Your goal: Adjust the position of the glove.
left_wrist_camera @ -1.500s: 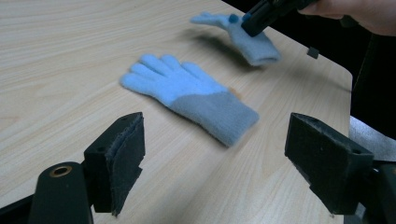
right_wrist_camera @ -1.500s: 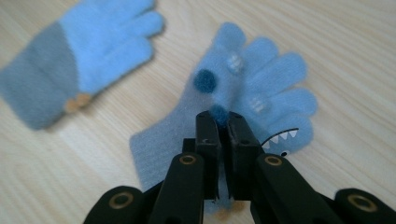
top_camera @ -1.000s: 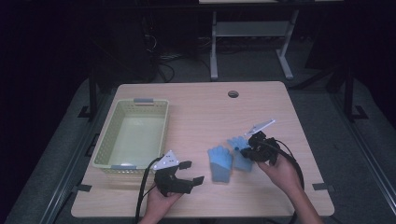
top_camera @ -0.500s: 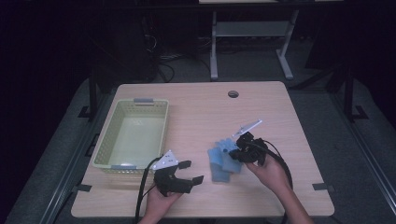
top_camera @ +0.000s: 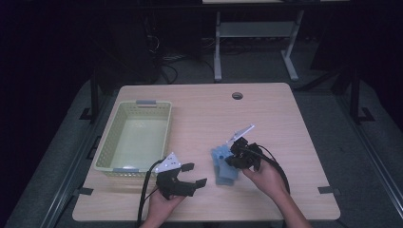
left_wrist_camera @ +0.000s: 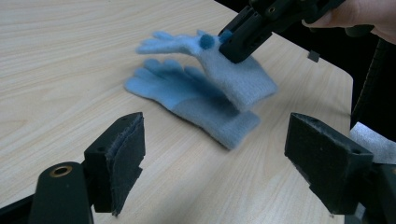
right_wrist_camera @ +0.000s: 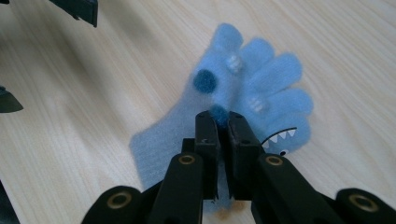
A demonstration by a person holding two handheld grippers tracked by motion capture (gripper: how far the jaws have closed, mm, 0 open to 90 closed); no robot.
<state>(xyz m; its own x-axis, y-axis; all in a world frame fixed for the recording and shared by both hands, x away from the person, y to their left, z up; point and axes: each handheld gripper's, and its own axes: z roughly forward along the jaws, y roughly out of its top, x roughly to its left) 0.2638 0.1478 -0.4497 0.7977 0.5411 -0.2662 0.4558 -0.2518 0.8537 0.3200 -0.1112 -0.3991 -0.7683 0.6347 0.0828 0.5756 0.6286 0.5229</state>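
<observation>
In the high view the right gripper (top_camera: 234, 156) has carried one blue glove (top_camera: 219, 155) leftward toward the basket (top_camera: 135, 137), over the second glove (top_camera: 226, 176) lying near the table's (top_camera: 285, 123) front edge. In the left gripper view the left gripper (left_wrist_camera: 215, 154) waits wide open and empty, while in the right gripper view the jaws are pinched tight on the lifted glove (right_wrist_camera: 243, 88), so the move to the basket looks under way

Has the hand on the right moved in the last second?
Yes. The right gripper, shut on a blue glove, has slid left toward the basket.

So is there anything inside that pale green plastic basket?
No, the pale green plastic basket shows a bare floor in the high view; both fuzzy light blue gloves are out on the wooden table.
</observation>
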